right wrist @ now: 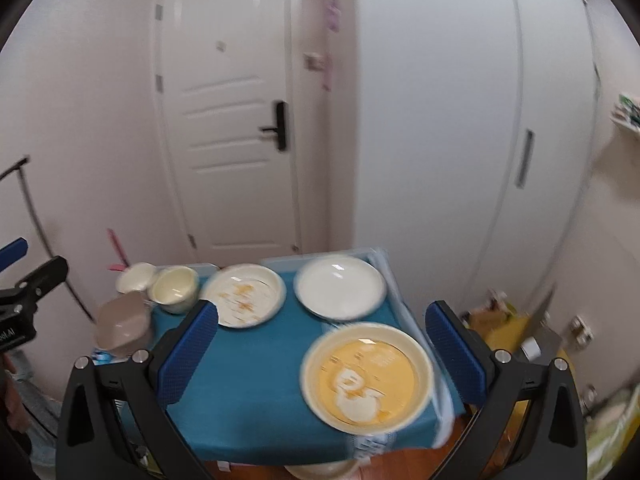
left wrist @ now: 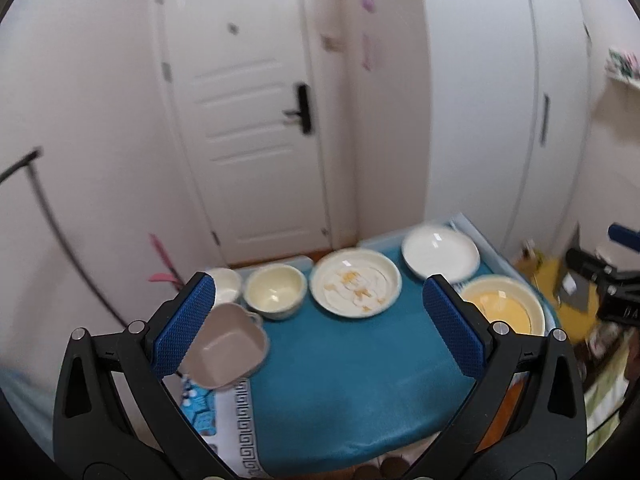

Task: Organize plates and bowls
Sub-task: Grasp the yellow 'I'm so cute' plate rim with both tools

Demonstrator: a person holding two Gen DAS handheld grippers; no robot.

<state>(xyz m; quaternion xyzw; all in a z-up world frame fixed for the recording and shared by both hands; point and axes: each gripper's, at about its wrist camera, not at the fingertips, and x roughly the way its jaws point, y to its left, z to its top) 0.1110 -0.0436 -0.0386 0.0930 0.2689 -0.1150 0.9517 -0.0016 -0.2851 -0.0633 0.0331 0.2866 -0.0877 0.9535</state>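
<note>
A small table with a teal cloth (left wrist: 340,364) (right wrist: 256,380) carries the dishes. At its back stand a white plate (left wrist: 440,255) (right wrist: 340,286), a cream plate with orange marks (left wrist: 355,282) (right wrist: 244,295), a cream bowl (left wrist: 275,290) (right wrist: 174,285) and a small white bowl (left wrist: 226,282) (right wrist: 135,277). A beige square dish (left wrist: 228,350) (right wrist: 122,324) sits at the left edge. A yellow plate with a white figure (left wrist: 502,306) (right wrist: 367,380) lies at the right. My left gripper (left wrist: 320,320) and right gripper (right wrist: 320,354) hover open above the cloth, holding nothing.
A white door (left wrist: 248,120) and white wardrobe (left wrist: 500,100) stand behind the table. Yellow clutter (right wrist: 508,324) lies on the floor to the right. A patterned cloth (left wrist: 236,420) hangs at the table's left front. The other gripper's black body (left wrist: 616,284) (right wrist: 24,300) shows at each view's edge.
</note>
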